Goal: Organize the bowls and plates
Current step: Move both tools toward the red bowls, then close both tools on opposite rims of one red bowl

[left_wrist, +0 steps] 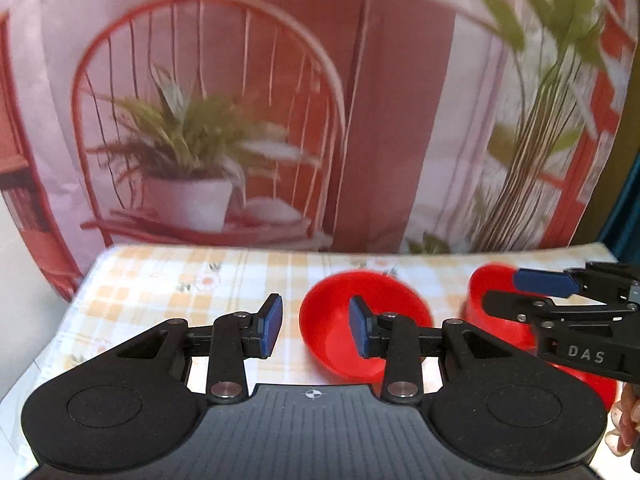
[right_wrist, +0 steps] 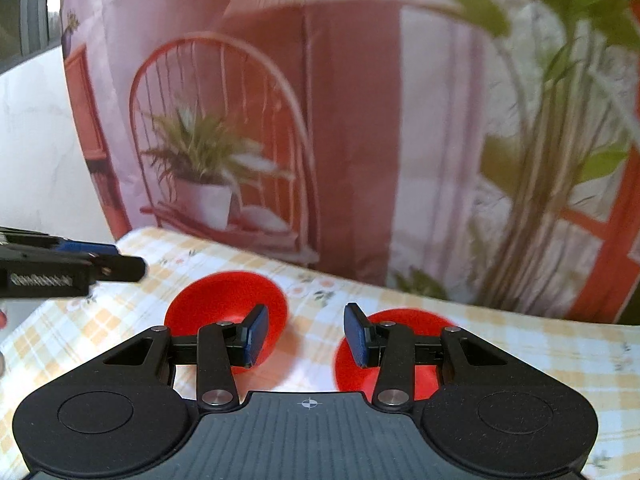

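Observation:
Two red bowls stand side by side on a table under a yellow checked cloth [left_wrist: 180, 280]. In the left wrist view one red bowl [left_wrist: 340, 344] lies just behind my left gripper [left_wrist: 316, 328], which is open with only cloth showing between its blue pads. The second red bowl [left_wrist: 496, 320] sits to the right, with my right gripper [left_wrist: 502, 289] hovering over it. In the right wrist view my right gripper [right_wrist: 306, 334] is open and empty, the left bowl [right_wrist: 216, 300] behind its left finger and the right bowl [right_wrist: 416, 360] behind its right finger. The left gripper [right_wrist: 128, 258] reaches in from the left.
A printed backdrop [left_wrist: 280, 120] showing a red chair and potted plants hangs right behind the table's far edge. A white wall [right_wrist: 36, 152] shows at the left. Part of a hand [left_wrist: 626, 420] shows at the right edge, below the right gripper.

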A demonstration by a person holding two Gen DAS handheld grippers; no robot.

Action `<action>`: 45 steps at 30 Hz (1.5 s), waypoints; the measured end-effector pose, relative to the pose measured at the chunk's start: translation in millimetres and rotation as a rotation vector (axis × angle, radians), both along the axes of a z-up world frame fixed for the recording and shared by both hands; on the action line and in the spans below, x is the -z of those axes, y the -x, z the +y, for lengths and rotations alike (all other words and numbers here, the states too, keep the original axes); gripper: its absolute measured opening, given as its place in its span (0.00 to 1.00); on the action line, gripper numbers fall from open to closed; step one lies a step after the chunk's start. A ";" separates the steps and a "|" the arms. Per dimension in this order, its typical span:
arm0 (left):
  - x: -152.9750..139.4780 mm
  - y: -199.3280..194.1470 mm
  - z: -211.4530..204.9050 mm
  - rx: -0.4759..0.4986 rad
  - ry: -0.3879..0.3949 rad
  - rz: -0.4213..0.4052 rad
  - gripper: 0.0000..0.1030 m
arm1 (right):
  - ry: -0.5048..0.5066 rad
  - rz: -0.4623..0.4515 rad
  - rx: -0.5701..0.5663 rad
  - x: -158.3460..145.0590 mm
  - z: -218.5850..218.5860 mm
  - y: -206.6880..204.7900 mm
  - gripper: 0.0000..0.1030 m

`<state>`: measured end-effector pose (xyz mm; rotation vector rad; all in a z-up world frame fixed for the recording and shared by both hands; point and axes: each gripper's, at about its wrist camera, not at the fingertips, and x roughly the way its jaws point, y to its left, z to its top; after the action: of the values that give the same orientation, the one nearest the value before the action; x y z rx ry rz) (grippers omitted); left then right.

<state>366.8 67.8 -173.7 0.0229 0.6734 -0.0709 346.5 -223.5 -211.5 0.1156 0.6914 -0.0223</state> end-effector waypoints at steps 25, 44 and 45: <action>49.6 -14.8 10.6 0.024 0.073 0.118 0.16 | -0.084 0.084 -0.031 41.0 19.9 -18.2 0.17; 4.2 59.5 -48.6 0.137 0.012 0.057 0.16 | -0.116 -0.018 0.021 -5.0 -9.0 85.8 0.17; 3.3 62.0 -53.9 0.143 0.014 0.054 0.16 | -0.113 -0.022 0.026 -7.1 -13.3 91.7 0.17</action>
<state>304.8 13.9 -177.0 0.0559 0.7242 -0.2145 254.8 -236.7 -204.4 0.2327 0.6694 -0.0064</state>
